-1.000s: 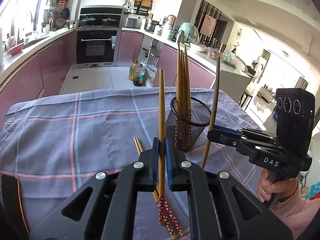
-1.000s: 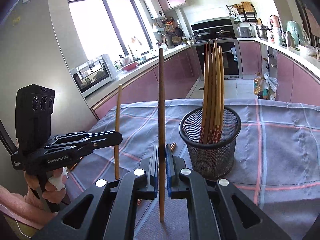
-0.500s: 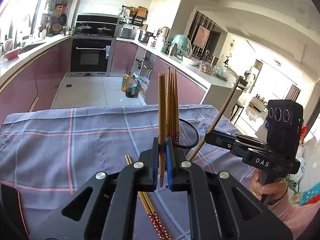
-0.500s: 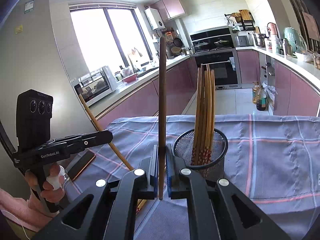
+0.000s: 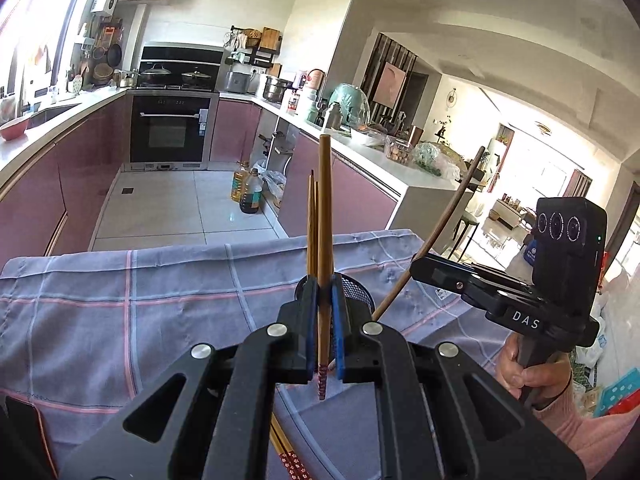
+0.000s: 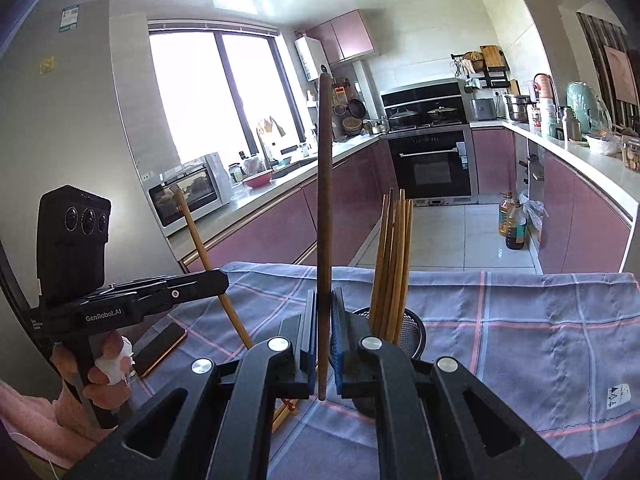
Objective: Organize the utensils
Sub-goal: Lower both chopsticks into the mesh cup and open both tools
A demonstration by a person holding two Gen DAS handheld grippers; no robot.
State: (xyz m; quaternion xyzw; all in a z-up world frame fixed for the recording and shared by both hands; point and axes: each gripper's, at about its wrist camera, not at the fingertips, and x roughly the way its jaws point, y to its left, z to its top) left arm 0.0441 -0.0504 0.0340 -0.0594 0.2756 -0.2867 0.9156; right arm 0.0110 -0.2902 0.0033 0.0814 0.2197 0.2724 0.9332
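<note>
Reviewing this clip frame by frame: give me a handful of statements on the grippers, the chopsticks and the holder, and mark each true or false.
1. The left gripper is shut on a light bamboo chopstick with a red patterned end. True.
2. The right gripper is open and empty. False: it is shut on a dark brown wooden chopstick.
3. The black wire-mesh holder already has several bamboo chopsticks standing in it. True.
4. The holder lies tipped on its side. False: it stands upright on the grey-blue checked tablecloth.
5. No chopsticks remain on the cloth. False: a loose pair of chopsticks lies below the left gripper.
</note>
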